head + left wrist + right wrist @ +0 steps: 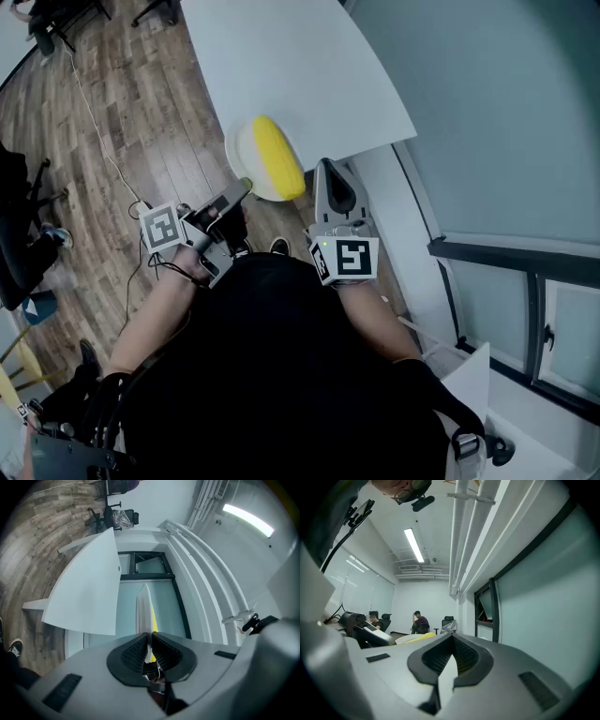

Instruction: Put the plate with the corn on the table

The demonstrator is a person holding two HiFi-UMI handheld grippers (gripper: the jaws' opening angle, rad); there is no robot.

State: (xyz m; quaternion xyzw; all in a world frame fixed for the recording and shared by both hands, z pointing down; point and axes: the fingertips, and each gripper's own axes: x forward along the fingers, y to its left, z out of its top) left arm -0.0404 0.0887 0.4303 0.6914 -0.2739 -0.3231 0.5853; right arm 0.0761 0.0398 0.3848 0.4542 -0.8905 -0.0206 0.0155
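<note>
A white plate [246,150] carrying a yellow corn cob [277,157] hangs in the air just off the near edge of the white table [300,66], over the wood floor. My left gripper [246,185] is shut on the plate's near rim. In the left gripper view the plate [142,609] stands edge-on between the pads, with the corn [153,618] behind it and the table [86,592] to the left. My right gripper [325,167] hovers just right of the plate, apart from it, its jaws together and holding nothing. From there the plate [401,640] and corn [419,636] show at the left.
A white sill and a dark-framed window [525,272] run along the right side. A thin cable [94,122] trails over the wood floor at the left. Office chairs [117,515] stand beyond the table's far end, and seated people [419,620] are far back in the room.
</note>
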